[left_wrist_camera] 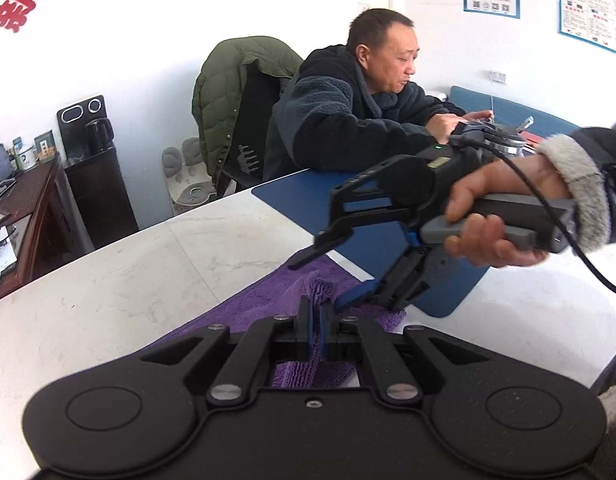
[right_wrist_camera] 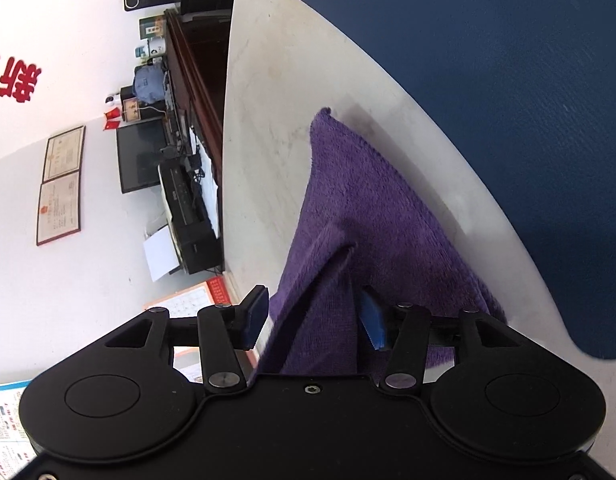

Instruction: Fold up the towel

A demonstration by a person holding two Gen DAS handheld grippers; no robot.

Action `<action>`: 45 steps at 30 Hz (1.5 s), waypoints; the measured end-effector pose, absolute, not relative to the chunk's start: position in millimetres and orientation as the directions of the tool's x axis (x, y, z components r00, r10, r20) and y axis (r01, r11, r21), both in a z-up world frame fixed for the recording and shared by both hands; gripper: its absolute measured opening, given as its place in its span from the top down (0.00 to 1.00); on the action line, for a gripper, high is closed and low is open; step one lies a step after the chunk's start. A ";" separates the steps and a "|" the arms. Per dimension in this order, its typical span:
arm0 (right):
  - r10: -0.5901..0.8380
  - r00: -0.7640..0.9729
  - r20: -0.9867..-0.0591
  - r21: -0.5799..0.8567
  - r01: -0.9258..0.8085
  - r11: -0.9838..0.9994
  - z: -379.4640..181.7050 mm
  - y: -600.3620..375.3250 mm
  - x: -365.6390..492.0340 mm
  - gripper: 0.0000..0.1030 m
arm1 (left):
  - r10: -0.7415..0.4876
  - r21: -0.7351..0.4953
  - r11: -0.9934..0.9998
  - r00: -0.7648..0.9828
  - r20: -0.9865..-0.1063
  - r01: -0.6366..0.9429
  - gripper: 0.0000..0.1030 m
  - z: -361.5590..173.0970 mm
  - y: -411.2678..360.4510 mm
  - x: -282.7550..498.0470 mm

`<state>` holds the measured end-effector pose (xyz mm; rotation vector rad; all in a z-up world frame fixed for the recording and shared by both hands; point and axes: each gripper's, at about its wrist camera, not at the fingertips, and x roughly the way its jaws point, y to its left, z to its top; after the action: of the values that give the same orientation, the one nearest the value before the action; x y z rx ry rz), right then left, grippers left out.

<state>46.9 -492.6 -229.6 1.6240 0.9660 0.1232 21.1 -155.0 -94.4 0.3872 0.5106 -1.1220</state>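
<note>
A purple towel (left_wrist_camera: 268, 300) lies on the white marble table (left_wrist_camera: 128, 280). My left gripper (left_wrist_camera: 317, 330) is shut on a raised fold of the towel near its edge. My right gripper (left_wrist_camera: 328, 276), held in a hand, is seen in the left wrist view just beyond, its jaws open above the towel's right edge. In the right wrist view the right gripper (right_wrist_camera: 316, 320) is open with a raised fold of the purple towel (right_wrist_camera: 368, 200) standing between its blue pads (right_wrist_camera: 374, 324), tilted on its side.
A blue mat (left_wrist_camera: 388, 248) lies on the table right of the towel; it also shows in the right wrist view (right_wrist_camera: 508, 120). A man in a dark fleece (left_wrist_camera: 348, 120) sits at the far side. A dark wooden cabinet (left_wrist_camera: 36, 208) stands left of the table.
</note>
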 end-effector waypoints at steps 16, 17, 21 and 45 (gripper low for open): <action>0.652 0.575 -0.494 0.839 0.512 0.184 -211.6 -490.7 56.2 0.85 | -0.758 0.078 0.324 0.308 -0.575 0.943 0.97 -106.1 -157.6 3.4; 0.655 0.570 -0.497 0.841 0.503 0.200 -210.7 -489.9 57.2 0.87 | -0.758 0.081 0.321 0.307 -0.576 0.944 0.97 -106.7 -158.1 2.7; 0.647 0.554 -0.523 0.838 0.473 0.272 -204.1 -486.8 62.6 0.95 | -0.764 0.081 0.320 0.307 -0.567 0.944 0.97 -107.2 -156.5 3.1; 0.865 0.474 -0.165 0.974 -0.059 0.219 -29.9 -350.9 220.1 0.96 | -0.720 -0.169 0.693 0.667 -0.192 0.700 0.97 47.0 42.8 88.6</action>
<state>220.1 -350.9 -29.9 1.1779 0.8627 0.7633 88.6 42.8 47.0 -0.0829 0.2527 -0.8026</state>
